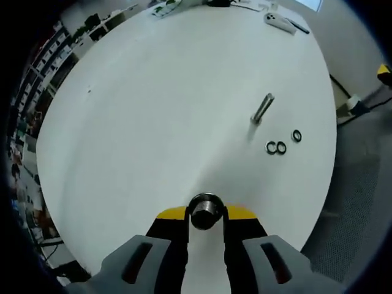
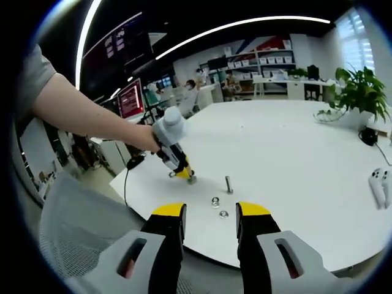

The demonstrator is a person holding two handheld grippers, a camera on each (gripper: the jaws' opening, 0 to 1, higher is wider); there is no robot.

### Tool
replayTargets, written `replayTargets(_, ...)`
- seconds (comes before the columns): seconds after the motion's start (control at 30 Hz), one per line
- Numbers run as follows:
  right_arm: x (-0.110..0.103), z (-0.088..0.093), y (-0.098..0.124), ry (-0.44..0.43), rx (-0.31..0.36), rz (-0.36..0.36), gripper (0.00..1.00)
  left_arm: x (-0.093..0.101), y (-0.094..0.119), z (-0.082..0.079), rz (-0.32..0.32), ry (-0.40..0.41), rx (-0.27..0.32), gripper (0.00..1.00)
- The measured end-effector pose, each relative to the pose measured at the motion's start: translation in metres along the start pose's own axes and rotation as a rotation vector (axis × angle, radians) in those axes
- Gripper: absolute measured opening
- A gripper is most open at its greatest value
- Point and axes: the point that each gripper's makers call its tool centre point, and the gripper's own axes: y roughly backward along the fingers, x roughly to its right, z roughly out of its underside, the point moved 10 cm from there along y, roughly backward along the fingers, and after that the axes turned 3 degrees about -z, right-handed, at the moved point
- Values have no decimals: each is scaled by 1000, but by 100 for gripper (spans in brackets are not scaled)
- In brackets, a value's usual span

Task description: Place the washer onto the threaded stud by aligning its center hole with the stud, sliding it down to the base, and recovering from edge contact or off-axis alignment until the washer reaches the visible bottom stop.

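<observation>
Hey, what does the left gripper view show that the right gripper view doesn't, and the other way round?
Left gripper view: its own jaws clamped on a threaded metal piece.

Right gripper view: the right gripper, jaws apart with nothing between them, a person's arm, and a potted plant.

Both: the white table, the upright stud and the small rings beside it.

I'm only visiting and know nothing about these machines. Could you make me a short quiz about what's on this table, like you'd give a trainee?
1. True or false: the left gripper holds a round metal nut between its jaws.
2. How many washers lie loose on the white table by the threaded stud?
A. one B. three C. six
3. Fill in: the right gripper is ____, with nothing between its jaws.

Key: 1 true; 2 B; 3 open.
</observation>
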Motion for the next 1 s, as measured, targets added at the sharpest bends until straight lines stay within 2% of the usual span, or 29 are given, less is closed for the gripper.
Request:
replayTargets(0.3,1,0,0,-2,-4,9,35,3,-13,1,-5,-24,-21,19)
replayTargets(0.6,2,1,0,-5,-2,15,35,-1,-13,3,11,3,5,21)
replayTargets(0.73,2,1,0,-6,-2,18,35,1,-12,9,7,21,27,27)
replayTargets(0.87,2,1,0,-4,-3,16,35,-1,-9,18,4,10,36,27)
replayTargets(1.0,2,0,0,-2,-7,13,35,-12,-8,33,-20,23,23,27)
